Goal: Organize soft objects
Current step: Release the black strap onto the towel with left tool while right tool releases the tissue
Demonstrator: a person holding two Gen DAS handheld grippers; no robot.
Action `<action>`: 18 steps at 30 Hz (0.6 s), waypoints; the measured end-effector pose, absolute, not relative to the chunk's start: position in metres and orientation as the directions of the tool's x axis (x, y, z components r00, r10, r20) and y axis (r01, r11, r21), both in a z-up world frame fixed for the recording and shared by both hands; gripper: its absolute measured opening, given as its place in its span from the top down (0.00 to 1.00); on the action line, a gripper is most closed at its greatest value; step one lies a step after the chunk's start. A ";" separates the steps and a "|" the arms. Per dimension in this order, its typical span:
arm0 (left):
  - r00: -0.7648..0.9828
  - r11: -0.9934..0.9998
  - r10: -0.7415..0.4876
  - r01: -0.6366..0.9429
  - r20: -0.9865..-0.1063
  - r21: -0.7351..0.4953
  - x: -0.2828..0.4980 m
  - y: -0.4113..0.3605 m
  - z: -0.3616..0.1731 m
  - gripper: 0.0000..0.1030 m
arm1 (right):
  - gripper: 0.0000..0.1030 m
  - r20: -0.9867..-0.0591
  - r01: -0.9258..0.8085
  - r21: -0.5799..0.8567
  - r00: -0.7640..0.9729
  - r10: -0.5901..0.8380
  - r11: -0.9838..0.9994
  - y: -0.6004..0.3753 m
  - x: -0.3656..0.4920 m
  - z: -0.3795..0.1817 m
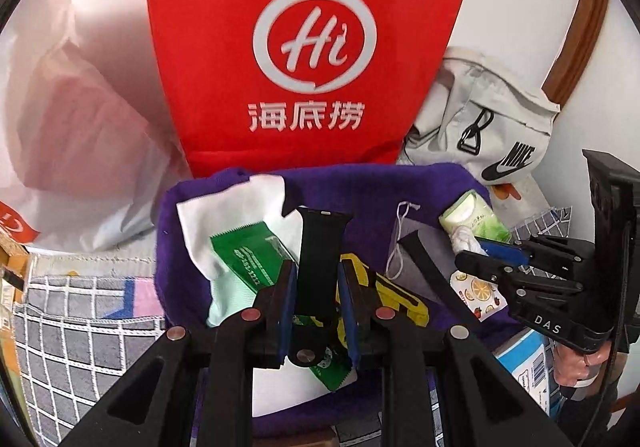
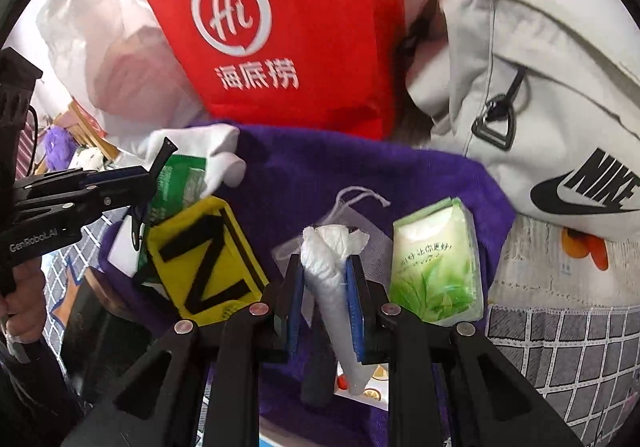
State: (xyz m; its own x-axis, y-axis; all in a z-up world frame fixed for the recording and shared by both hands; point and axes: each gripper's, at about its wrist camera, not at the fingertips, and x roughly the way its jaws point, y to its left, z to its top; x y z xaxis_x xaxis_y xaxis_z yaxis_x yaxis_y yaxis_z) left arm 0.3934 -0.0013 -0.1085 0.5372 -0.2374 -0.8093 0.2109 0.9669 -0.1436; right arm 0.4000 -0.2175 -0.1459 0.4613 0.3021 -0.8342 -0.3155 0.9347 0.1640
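Left gripper (image 1: 317, 283): jaws closed snug on a black strap (image 1: 320, 259), flat, matte, standing upright between the blue pads. Looks like stiff webbing or silicone; light, holds its shape, unlikely to slip.

Right gripper (image 2: 327, 295): jaws pinched on a twisted roll of white tissue (image 2: 330, 279), crinkled, limp at the free tip toward 12 o'clock. Very light, tears easily; judged best held mid-roll, as now, with gentle pressure.

Both sit over a purple towel (image 2: 320, 171), plush and thick, spread on a grid-print cloth (image 2: 560, 347).

On the towel: green tissue pack (image 2: 434, 263) at 3 o'clock of the right gripper, glossy film, squashy. Yellow felt patch (image 2: 204, 259) at 9 o'clock, black letter on it. Green foil sachet (image 1: 248, 259) on white cloth (image 1: 224, 215), 10 o'clock of the left gripper.

Behind, 12 o'clock: red non-woven bag (image 1: 312, 47), upright. Grey Nike bag (image 2: 540, 107), slumped canvas, at 2 o'clock.
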 end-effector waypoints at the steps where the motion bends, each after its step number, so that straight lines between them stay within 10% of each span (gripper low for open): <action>1: 0.532 0.967 -0.236 0.210 -0.813 -0.144 0.394 -0.001 -0.110 0.80 | 0.80 -0.837 -0.315 0.165 0.457 0.302 0.935 -0.217 0.401 -0.147; 18: 0.470 0.971 -0.221 0.191 -0.855 -0.146 0.404 -0.002 -0.131 0.79 | 0.78 -0.884 -0.310 0.115 0.402 0.240 0.944 -0.205 0.407 -0.171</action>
